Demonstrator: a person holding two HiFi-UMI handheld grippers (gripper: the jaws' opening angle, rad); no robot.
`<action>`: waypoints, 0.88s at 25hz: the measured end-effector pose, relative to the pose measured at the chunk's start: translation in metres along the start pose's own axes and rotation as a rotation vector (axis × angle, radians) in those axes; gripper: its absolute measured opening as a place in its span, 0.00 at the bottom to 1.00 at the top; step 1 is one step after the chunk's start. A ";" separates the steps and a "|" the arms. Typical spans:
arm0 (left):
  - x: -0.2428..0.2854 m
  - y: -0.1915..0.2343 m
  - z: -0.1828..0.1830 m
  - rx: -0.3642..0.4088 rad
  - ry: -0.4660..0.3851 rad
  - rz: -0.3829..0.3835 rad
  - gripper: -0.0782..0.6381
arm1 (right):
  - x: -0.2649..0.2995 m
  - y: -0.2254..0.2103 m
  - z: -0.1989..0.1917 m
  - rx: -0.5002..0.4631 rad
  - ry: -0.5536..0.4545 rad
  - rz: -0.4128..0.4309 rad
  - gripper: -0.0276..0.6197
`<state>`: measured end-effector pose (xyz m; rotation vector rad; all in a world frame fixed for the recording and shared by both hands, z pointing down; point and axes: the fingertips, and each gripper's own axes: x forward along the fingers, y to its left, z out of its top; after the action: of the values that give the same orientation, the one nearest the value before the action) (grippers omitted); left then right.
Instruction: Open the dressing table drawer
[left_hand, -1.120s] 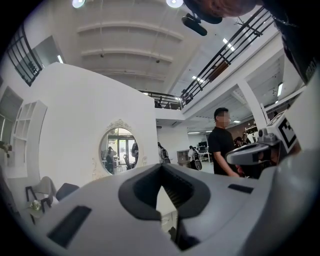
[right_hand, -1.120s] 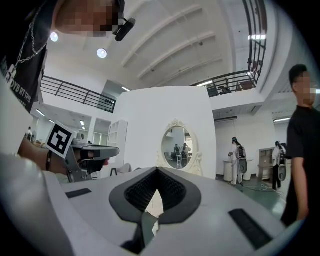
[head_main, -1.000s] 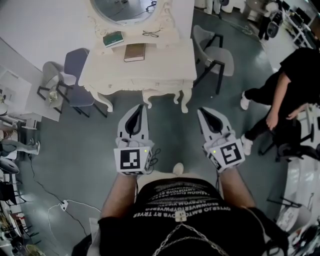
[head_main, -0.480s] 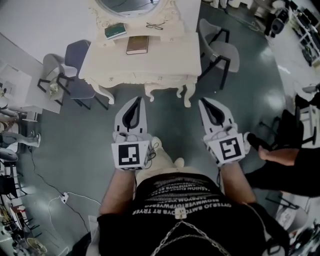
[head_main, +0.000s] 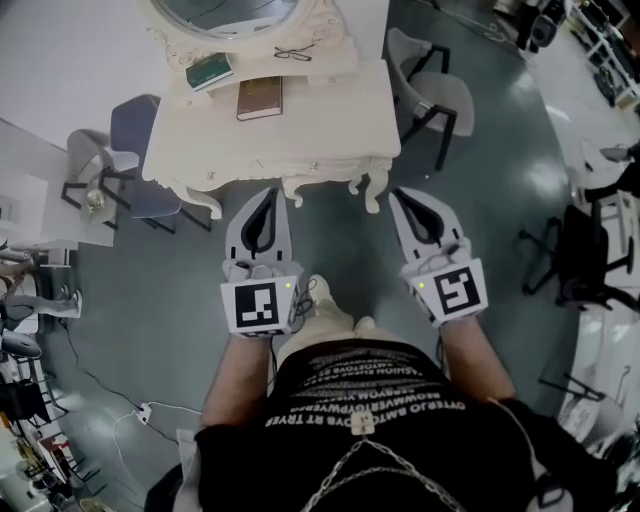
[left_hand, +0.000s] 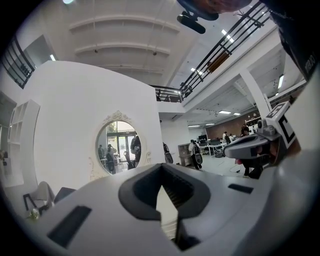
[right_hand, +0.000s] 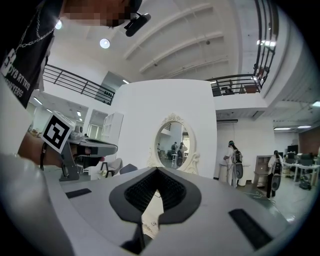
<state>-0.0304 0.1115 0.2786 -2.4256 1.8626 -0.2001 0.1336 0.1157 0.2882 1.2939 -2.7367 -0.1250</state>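
- Now: my left gripper (head_main: 269, 193) and right gripper (head_main: 398, 196) both have their jaws pressed together, with nothing between them.
- Dressing table (head_main: 320, 120) is just ahead of both tips; its drawer (head_main: 300, 168) sits closed, untouched.

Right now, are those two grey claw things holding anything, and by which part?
Nothing: the grey left gripper and grey right gripper are both shut and empty, short of the cream carved dressing table.
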 end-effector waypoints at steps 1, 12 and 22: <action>0.009 0.003 0.001 -0.014 -0.006 -0.003 0.11 | 0.008 -0.004 -0.001 0.006 0.005 -0.004 0.03; 0.080 0.051 0.002 -0.010 -0.016 -0.037 0.11 | 0.086 -0.033 0.002 0.047 0.022 -0.042 0.03; 0.124 0.102 0.000 -0.014 -0.027 -0.061 0.11 | 0.150 -0.037 0.012 0.042 0.015 -0.064 0.03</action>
<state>-0.0963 -0.0342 0.2715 -2.4829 1.7869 -0.1579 0.0662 -0.0236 0.2813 1.3879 -2.7003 -0.0639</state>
